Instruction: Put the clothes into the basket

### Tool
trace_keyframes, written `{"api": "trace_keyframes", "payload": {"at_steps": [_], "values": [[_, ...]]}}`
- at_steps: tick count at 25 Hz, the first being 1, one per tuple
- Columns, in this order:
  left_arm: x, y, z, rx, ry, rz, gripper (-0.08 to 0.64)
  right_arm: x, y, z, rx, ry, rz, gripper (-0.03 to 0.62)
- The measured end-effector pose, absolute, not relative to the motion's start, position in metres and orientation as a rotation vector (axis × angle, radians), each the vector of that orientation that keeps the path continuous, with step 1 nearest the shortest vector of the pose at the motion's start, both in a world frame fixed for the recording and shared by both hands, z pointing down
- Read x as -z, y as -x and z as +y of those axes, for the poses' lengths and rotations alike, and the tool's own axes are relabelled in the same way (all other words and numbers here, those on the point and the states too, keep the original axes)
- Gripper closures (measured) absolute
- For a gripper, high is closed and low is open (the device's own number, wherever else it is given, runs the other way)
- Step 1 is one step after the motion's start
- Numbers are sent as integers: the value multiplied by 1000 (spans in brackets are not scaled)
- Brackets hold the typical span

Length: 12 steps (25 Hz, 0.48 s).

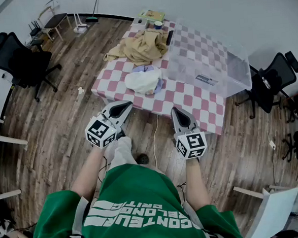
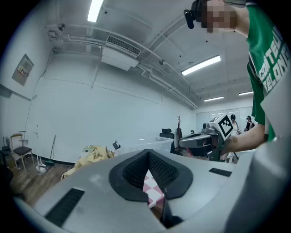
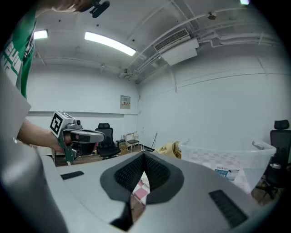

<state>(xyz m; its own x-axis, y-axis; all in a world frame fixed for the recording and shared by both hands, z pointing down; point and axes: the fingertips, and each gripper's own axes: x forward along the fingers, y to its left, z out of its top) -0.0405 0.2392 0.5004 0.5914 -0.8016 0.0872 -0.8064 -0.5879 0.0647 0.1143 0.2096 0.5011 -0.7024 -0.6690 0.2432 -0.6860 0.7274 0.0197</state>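
Observation:
A tan garment (image 1: 141, 46) lies crumpled at the table's far left, and a white garment (image 1: 143, 81) over a bit of purple cloth sits near the front edge. The basket is a clear plastic bin (image 1: 206, 61) on the right half of the red-and-white checked table (image 1: 193, 100). My left gripper (image 1: 122, 109) is shut and empty, held just short of the table's front edge. My right gripper (image 1: 180, 117) is also shut and empty, below the front edge. In the left gripper view the tan garment (image 2: 94, 155) shows beyond the closed jaws; the right gripper view shows the bin (image 3: 227, 157).
Black office chairs stand at the left (image 1: 23, 61) and right (image 1: 273, 79) of the table. Small items, a cup (image 1: 158, 24) and a dark remote (image 1: 170, 37), lie at the table's far end. A white cable (image 1: 155, 136) hangs to the wooden floor.

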Motion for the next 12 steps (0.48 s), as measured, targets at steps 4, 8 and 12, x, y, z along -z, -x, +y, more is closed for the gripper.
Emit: {"api": "trace_keyframes", "payload": {"at_steps": [4, 8, 12], "values": [[-502, 44, 233, -78, -2713, -1376, 557, -504, -111, 204, -111, -1068, -2696, 584], [-505, 45, 227, -84, -2711, -1377, 557, -508, -109, 199, -117, -1058, -2693, 584], [-508, 49, 219, -92, -2699, -1383, 557, -511, -104, 190, -148, -1045, -2704, 584]]}}
